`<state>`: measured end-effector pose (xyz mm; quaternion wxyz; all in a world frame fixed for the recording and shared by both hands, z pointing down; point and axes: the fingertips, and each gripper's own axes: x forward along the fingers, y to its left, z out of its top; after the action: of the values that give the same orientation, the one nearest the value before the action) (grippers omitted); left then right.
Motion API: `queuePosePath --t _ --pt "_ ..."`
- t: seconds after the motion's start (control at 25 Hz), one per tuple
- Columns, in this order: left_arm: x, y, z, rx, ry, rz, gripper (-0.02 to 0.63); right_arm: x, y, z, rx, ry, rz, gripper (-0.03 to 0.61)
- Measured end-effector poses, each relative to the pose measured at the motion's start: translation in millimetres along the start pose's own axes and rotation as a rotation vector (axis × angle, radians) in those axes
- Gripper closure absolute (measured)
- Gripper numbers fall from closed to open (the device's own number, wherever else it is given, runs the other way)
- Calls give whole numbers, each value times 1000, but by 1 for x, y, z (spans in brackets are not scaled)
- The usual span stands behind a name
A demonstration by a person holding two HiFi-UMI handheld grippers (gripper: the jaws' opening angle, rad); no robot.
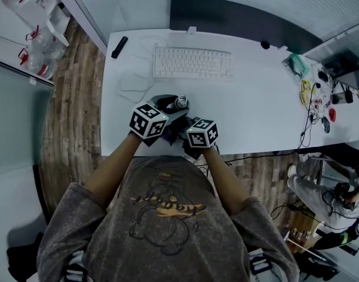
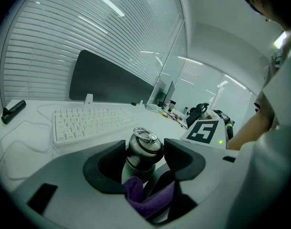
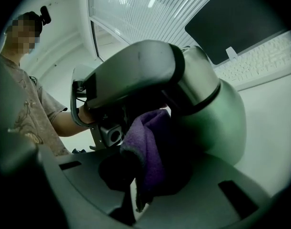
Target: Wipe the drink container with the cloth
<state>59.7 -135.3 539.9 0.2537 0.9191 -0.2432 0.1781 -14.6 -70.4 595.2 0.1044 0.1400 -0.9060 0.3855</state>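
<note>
Bottle [image 2: 143, 149] clamped between the left gripper's [image 2: 144, 162] wide-spread fingers, toward the near edge of the counter [image 1: 255, 116], while the right gripper's [image 3: 150, 175] fingers pinch the purple cloth [image 3: 147, 142] against its side. Push too hard with that cloth and the smooth metal could twist or slip from the hold, I'd say.

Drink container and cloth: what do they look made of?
The drink container looks like brushed stainless steel: grey satin sheen, soft highlights, a metal ring on its cap. The cloth looks like purple microfibre or terry, judging by its fuzzy nap and limp folds.
</note>
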Motion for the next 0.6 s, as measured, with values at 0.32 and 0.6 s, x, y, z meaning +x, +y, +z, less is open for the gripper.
queuePosePath --t 0.32,0.6 --pt "-2 -1 0 41 3 1 354 -5 6 1 -39 26 8 526" --pt "-21 -4 27 57 -92 25 354 -13 28 2 -105 42 33 526"
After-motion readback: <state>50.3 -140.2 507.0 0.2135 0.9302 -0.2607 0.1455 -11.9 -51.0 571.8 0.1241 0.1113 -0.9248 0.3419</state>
